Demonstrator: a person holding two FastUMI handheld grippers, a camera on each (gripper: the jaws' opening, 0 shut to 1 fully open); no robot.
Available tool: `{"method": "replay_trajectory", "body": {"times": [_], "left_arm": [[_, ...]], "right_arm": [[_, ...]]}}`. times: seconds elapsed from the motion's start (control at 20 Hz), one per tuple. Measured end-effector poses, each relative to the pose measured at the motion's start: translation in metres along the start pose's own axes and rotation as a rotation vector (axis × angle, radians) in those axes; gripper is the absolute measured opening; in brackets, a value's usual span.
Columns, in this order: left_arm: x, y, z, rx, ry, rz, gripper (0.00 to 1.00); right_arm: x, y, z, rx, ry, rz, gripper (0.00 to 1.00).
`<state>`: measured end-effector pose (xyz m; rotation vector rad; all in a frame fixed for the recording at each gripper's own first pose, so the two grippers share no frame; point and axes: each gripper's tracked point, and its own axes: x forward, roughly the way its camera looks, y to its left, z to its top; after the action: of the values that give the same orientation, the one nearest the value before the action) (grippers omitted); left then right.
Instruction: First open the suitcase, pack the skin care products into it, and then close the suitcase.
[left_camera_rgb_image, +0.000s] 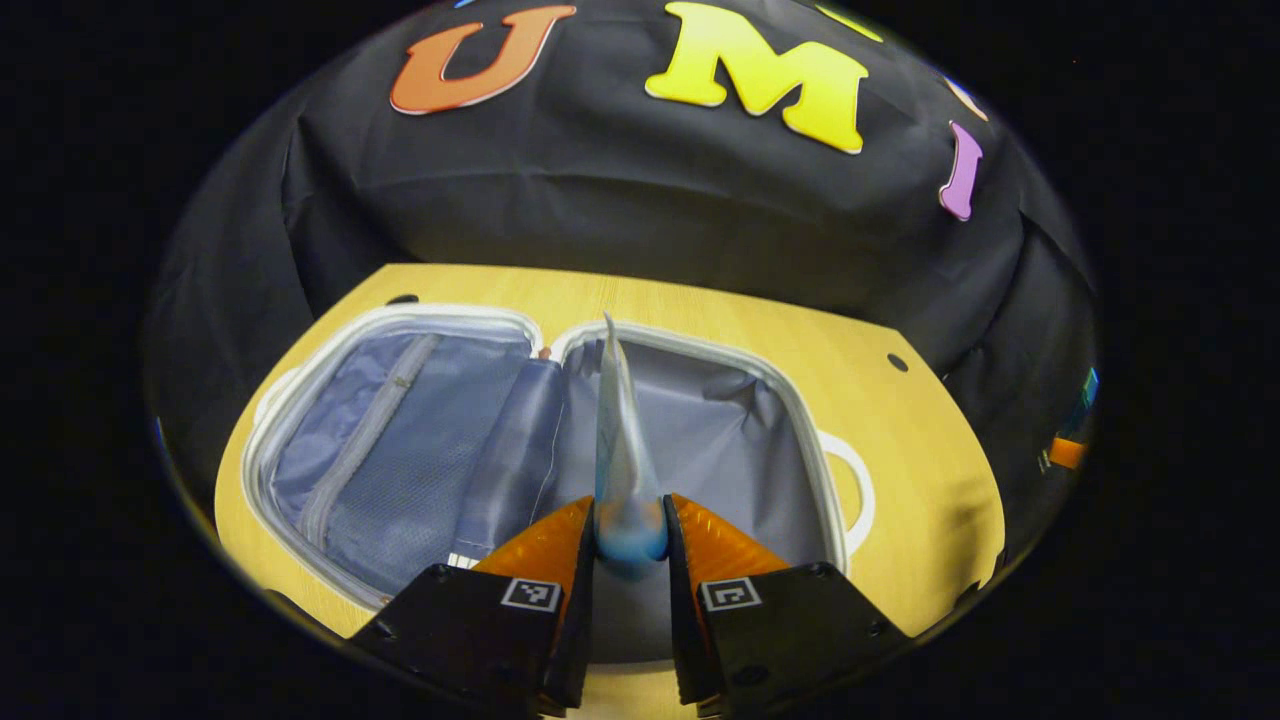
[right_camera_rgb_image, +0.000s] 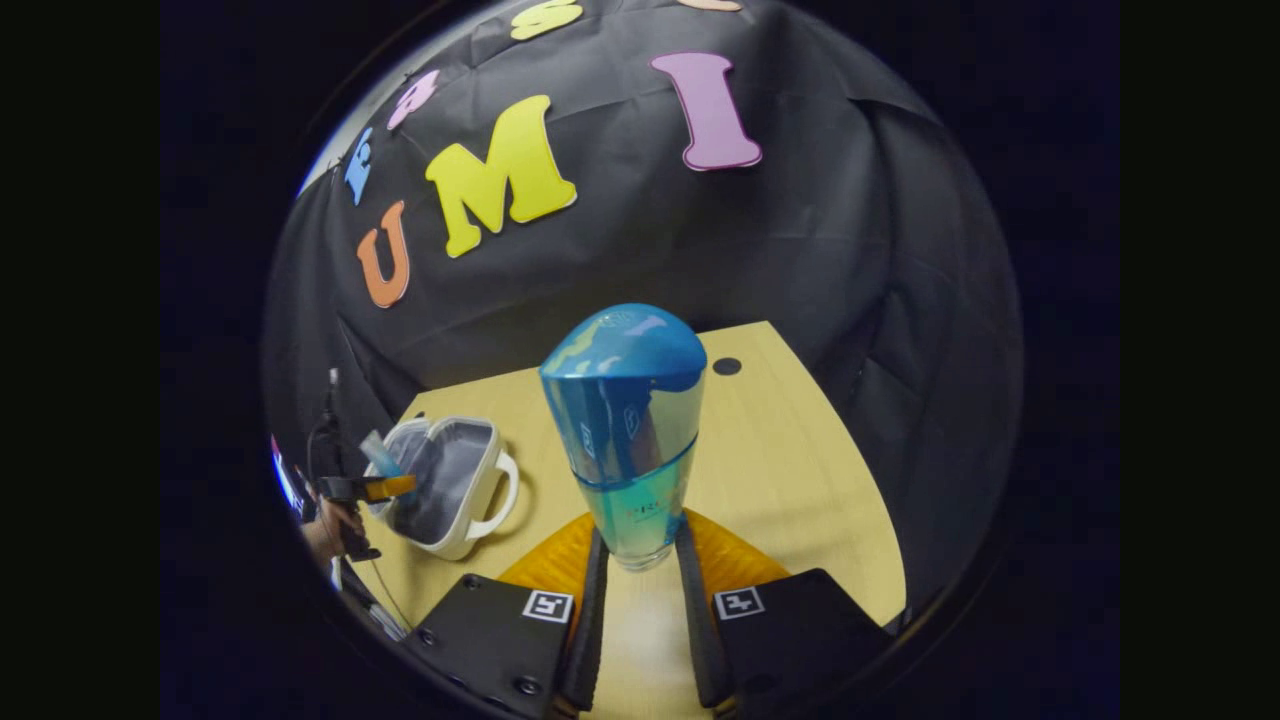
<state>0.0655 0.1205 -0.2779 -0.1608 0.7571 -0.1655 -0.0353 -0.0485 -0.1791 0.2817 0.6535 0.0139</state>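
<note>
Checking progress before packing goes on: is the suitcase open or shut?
Open. The suitcase lies flat on the table, both lined halves showing; the left gripper holds a tube above it.

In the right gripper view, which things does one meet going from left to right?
Left gripper holding a pale blue tube → open white suitcase with grey lining → tall blue glass bottle → dark round hole in the wooden table.
</note>
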Motion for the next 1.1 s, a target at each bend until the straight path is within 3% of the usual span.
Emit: {"method": "replay_trajectory", "body": {"times": [0.05,0.1,0.15,0.45,0.7,0.9,1.1], "left_arm": [[0.007,0.002,-0.007,-0.021,0.052,-0.016,0.37],[0.015,0.005,-0.012,-0.043,0.091,-0.026,0.43],[0.021,0.008,-0.016,-0.050,0.128,-0.026,0.35],[0.027,0.022,-0.043,0.048,0.396,0.073,0.34],[0.039,0.025,-0.028,0.216,0.430,0.178,0.34],[0.043,0.028,-0.025,0.259,0.448,0.247,0.34],[0.042,0.028,-0.027,0.259,0.430,0.243,0.40]], "right_arm": [[-0.009,0.004,-0.003,0.010,0.002,0.007,0.34],[-0.016,0.008,-0.006,0.009,0.003,0.011,0.34],[-0.023,0.011,-0.010,0.002,0.001,0.015,0.34],[-0.043,0.022,-0.026,0.011,0.006,0.034,0.34],[-0.038,0.034,-0.027,-0.005,0.014,0.058,0.34],[-0.038,0.038,-0.024,-0.033,0.015,0.064,0.34],[-0.037,0.037,-0.024,-0.051,0.019,0.067,0.34]]}}
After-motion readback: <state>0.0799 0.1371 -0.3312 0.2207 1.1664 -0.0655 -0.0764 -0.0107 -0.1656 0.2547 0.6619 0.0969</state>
